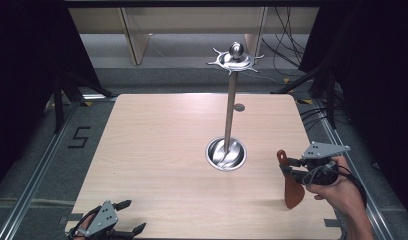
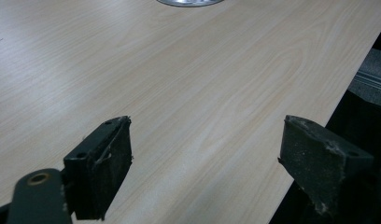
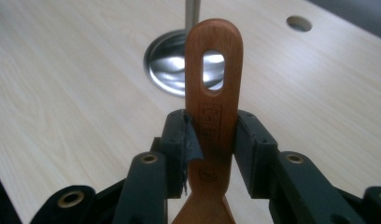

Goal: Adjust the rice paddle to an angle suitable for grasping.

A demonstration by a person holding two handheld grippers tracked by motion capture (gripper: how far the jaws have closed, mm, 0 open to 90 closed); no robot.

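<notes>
Right gripper (image 1: pixel 287 167) is held by the person's right hand (image 1: pixel 342 192) over the table's (image 1: pixel 157 150) near-right corner, with its 2 jaws clamped on the handle of a brown wooden spatula (image 1: pixel 292 187). In the right gripper view the spatula (image 3: pixel 214 116) is pinched between the 2 pads just below its oval hanging hole, handle end pointed away from the camera toward the stand's base, blade hidden below the jaws. In the high view the blade hangs down at the table's near-right edge, handle tip up and tilted left; contact between blade and tabletop can't be judged. Metal stand (image 1: pixel 231 100) is set upright right of the table's centre: round shiny base dish (image 1: pixel 226 154), 1 thin vertical pole, a hooked ring with a ball knob at the top. Spatula is near the base dish, to its right, not touching it. A small round hole (image 1: pixel 239 107) is seen in the tabletop beyond the pole. Left gripper (image 1: pixel 127 217) is parked at the near-left corner, jaws spread wide, nothing between them; bare wood is seen between the pads (image 2: pixel 104 168) in the left gripper view.
</notes>
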